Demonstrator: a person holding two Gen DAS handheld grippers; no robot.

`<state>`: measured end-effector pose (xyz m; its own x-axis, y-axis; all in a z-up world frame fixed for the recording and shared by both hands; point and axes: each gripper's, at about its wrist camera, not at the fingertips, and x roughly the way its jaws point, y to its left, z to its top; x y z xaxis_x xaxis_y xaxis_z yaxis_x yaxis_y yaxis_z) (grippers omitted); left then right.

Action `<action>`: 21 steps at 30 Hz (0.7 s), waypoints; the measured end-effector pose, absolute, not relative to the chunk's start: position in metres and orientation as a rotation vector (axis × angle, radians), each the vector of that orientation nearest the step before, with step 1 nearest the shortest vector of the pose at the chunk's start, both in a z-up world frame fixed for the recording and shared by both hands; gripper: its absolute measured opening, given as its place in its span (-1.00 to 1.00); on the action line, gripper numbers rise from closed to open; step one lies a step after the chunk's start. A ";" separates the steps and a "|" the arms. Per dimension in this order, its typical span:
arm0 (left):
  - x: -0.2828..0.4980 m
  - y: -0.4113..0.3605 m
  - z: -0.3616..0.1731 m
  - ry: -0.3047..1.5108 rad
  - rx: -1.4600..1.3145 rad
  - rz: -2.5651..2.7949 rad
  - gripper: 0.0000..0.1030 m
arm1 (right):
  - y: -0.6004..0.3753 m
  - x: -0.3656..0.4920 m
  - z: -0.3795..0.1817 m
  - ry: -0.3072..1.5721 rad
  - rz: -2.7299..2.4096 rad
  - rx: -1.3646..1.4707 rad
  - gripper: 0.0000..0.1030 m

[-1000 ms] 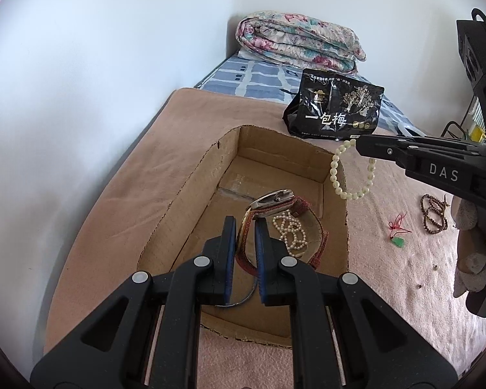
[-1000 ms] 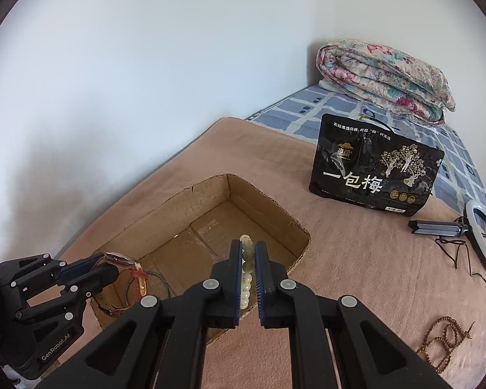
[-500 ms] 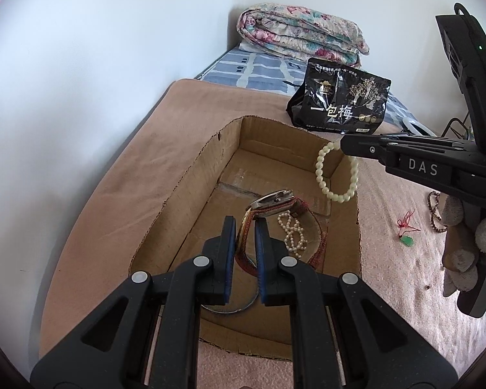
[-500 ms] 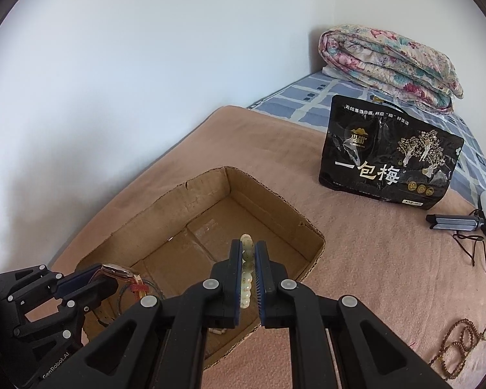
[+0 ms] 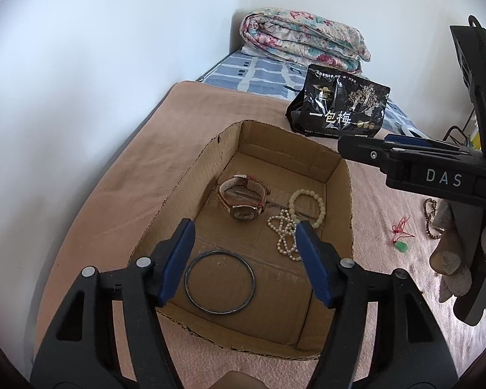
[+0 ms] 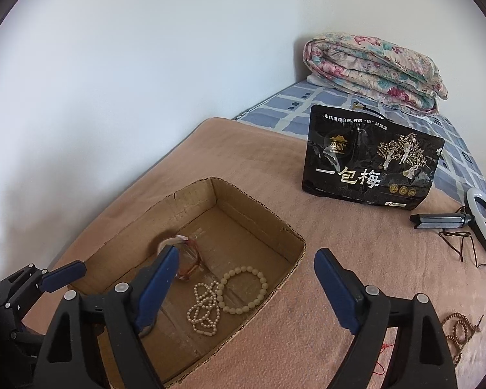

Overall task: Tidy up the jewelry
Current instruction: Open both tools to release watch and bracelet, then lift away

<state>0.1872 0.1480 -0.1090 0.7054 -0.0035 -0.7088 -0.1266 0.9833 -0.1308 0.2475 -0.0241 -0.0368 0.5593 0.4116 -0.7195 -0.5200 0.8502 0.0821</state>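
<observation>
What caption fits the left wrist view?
Left gripper opening above cardboard box holding watch, pearl strand, bead bracelet, bangle.

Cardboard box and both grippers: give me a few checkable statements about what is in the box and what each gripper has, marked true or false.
1. The watch lies inside the cardboard box. True.
2. The left gripper clamps the metal bangle. False: its jaws are opening and the bangle lies flat on the box floor.
3. The pale bead bracelet lies inside the box. True.
4. The right gripper holds a bracelet. False: its jaws are opening with nothing between them.
5. The green pendant is in the box. False: it lies on the blanket.
</observation>
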 end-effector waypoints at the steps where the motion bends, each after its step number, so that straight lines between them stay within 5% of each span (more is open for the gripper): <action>1: 0.187 0.148 -0.109 0.785 -0.175 0.069 0.29 | -0.025 0.247 -0.036 0.805 0.549 -0.147 0.70; 21: 0.170 0.125 -0.076 0.736 -0.160 0.055 0.29 | -0.067 0.224 -0.018 0.776 0.516 -0.122 0.73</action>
